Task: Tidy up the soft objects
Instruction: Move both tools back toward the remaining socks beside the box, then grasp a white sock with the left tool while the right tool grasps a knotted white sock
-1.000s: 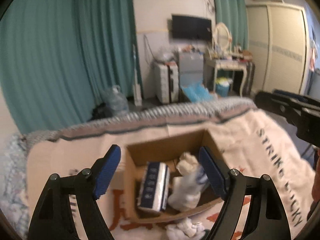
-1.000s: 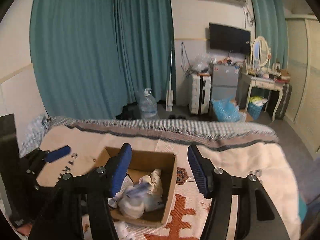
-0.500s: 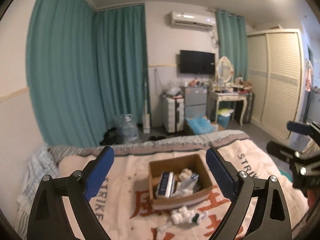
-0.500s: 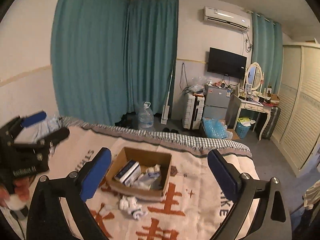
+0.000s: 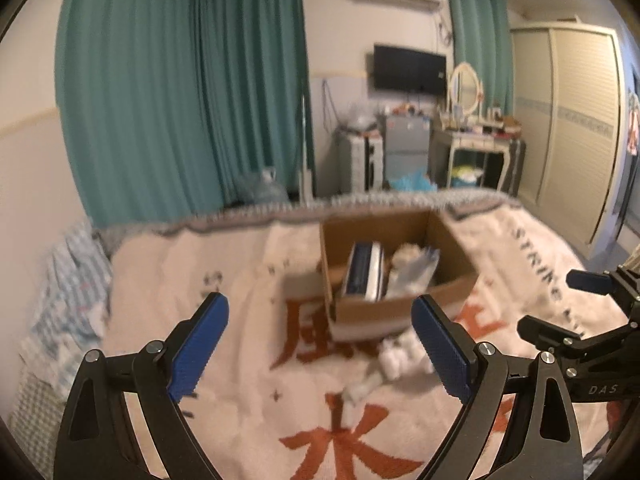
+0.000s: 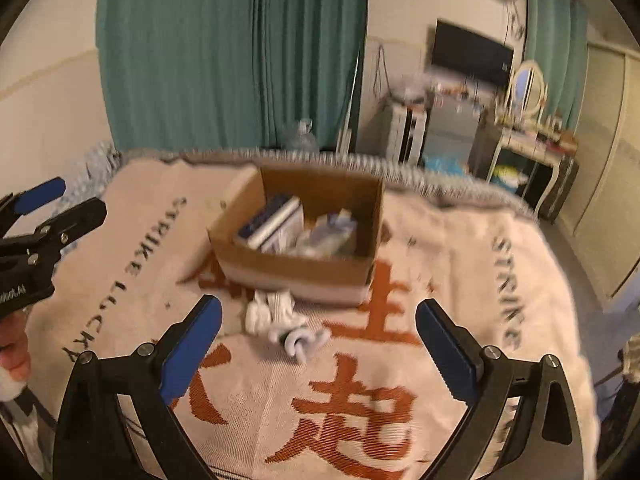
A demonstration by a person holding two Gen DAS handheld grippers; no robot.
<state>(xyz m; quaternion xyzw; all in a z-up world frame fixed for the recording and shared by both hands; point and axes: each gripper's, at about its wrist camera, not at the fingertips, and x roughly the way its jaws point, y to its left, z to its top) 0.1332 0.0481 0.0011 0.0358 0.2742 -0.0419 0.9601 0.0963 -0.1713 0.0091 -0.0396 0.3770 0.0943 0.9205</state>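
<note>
Left wrist view showed a bed covered by a cream blanket [image 5: 224, 280] with orange characters and black lettering, teal curtains [image 5: 180, 92] behind it. On the blanket stood an open cardboard box [image 5: 396, 308], holding a blue-and-white package [image 5: 364, 276] on edge and a pale, blurred bundle [image 5: 416, 268] beside it. Just in front of the box, touching the blanket, lay a small heap of white soft items [image 5: 392, 360]. The left tool [image 5: 320, 344] hung above the blanket with its blue-padded jaws spread wide and nothing between them. The right tool [image 5: 560, 304] appeared at the right edge, jaws apart.

In the right wrist view, the same box [image 6: 304, 268] sat near the blanket's middle, and the white soft items [image 6: 280, 316] lay just beside its near wall. The right tool [image 6: 320, 344] stood open and empty above them, with the left tool [image 6: 52, 204] at the left edge, also parted.
</note>
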